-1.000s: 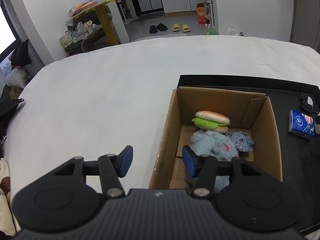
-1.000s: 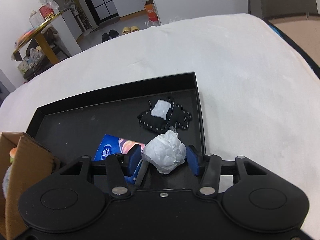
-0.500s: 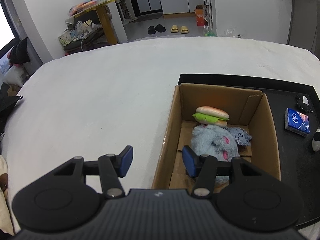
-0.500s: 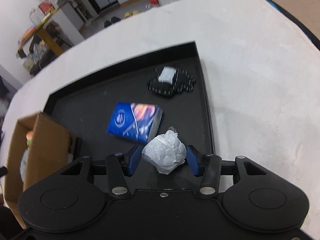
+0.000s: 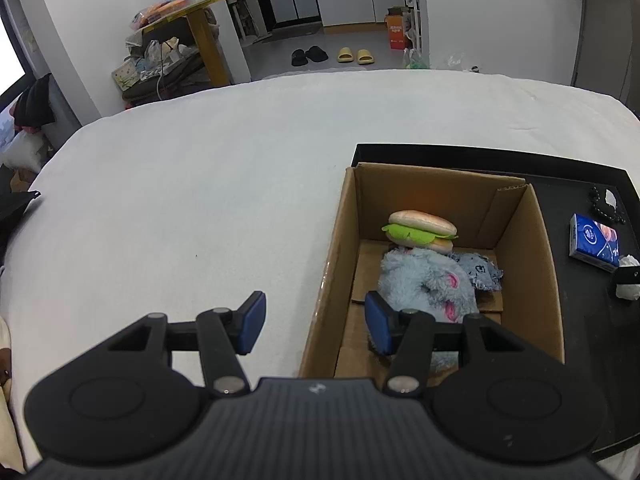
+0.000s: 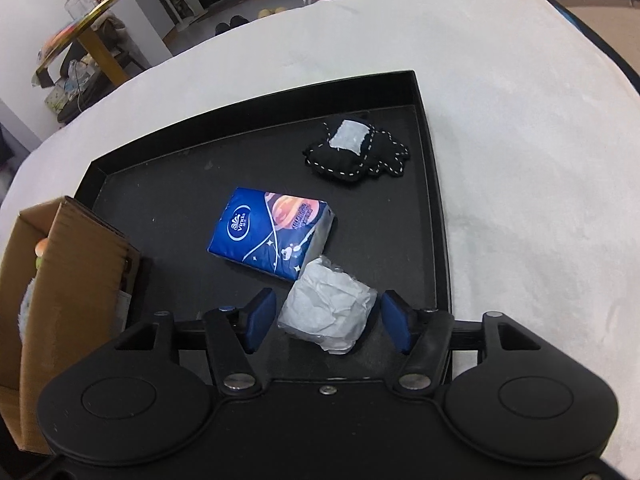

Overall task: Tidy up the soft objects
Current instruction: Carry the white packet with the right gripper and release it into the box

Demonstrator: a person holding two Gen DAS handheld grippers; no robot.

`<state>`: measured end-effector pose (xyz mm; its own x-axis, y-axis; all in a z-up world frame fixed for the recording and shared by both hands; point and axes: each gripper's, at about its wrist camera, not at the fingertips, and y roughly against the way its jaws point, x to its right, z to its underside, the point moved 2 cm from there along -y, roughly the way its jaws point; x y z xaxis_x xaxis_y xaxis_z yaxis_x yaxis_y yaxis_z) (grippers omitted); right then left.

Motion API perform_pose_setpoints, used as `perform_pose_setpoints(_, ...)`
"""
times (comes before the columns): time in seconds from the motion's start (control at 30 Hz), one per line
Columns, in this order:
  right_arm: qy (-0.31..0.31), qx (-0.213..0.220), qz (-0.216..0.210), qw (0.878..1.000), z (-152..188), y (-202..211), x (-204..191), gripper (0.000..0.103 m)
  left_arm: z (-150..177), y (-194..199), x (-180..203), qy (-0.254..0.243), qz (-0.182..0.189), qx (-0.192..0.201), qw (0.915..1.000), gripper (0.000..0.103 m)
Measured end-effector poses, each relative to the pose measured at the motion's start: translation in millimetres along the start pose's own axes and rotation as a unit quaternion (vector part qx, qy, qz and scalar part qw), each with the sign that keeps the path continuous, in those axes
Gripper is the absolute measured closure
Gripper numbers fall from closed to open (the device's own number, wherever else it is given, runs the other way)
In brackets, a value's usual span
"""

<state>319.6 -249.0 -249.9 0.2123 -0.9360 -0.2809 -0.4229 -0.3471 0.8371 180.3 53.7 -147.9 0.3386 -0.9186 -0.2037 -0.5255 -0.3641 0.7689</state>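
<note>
So the crumpled white wad (image 6: 330, 312) is seen low in the frame between the spread-apart pads of the right gripper (image 6: 328, 322), seemingly untouched, over the black tray (image 6: 434, 208). The left gripper (image 5: 314, 322) is held wide open, empty, straddling the cardboard box (image 5: 332, 264) wall.

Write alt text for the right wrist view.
The right gripper straddles a crumpled white wad, its blue pads apart from the wad's sides, over a black tray on a white surface. Beyond it lie a blue tissue pack and a black stitched plush; a cardboard box stands left.
</note>
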Motion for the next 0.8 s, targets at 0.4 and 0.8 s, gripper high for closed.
perform_pose_setpoints(0.4,0.001,0.009,-0.004,1.0,2.7,16.3,1.7,0.059,3.0,2.1,-2.4,-0.002,0.016,0.002,0.9999,0.05)
perform_pose_setpoints(0.8,-0.004,0.051,-0.005,0.999,5.0,65.5,-17.3,0.059,0.2,10.9,-9.2,-0.011,0.049,0.011,0.9987,0.05)
